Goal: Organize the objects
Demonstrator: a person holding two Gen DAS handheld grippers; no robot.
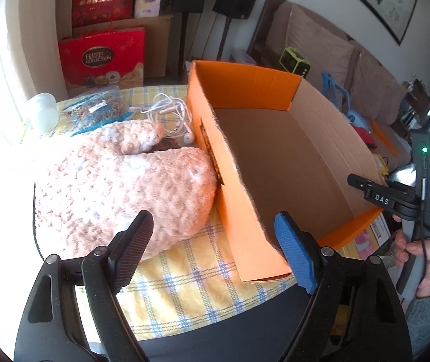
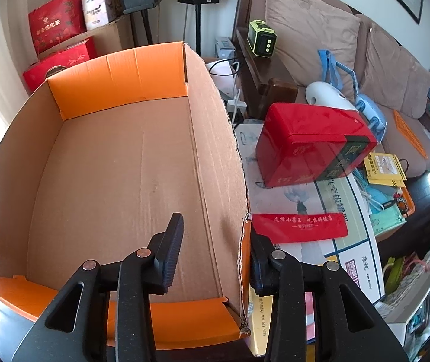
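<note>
On the table, box: an open cardboard box [image 1: 275,157], orange outside and plain brown inside, stands on the yellow checked cloth [image 1: 190,274]; nothing lies inside it in either view.
Mitten: a fluffy pink knitted mitten [image 1: 118,187] lies on the cloth just left of the box, its rounded tip touching the box's long orange wall.
Earphones: a tangle of white earphones [image 1: 172,114] lies beyond the mitten, close to the box's far left corner.
Packet: a clear blue-printed packet [image 1: 97,110] lies left of the earphones, next to a pale translucent container [image 1: 44,111].
Left tool: the left tool [image 1: 212,244] hangs above the box's near left corner with its jaws spread wide, one black pad over the mitten side, the blue pad over the box interior; nothing is gripped.
Right tool: the right tool [image 2: 215,250] straddles the box's right wall near the front corner, one finger inside, the other outside; the inner pad stands apart from the cardboard, so the wall is not clamped.
Hand: in the left wrist view a hand [image 1: 426,259] in a grey sleeve grips the right tool's handle at the box's right side.
Surroundings: a red tin [image 2: 314,144] sits right of the box, with a brown sofa [image 2: 320,30] behind.
</note>
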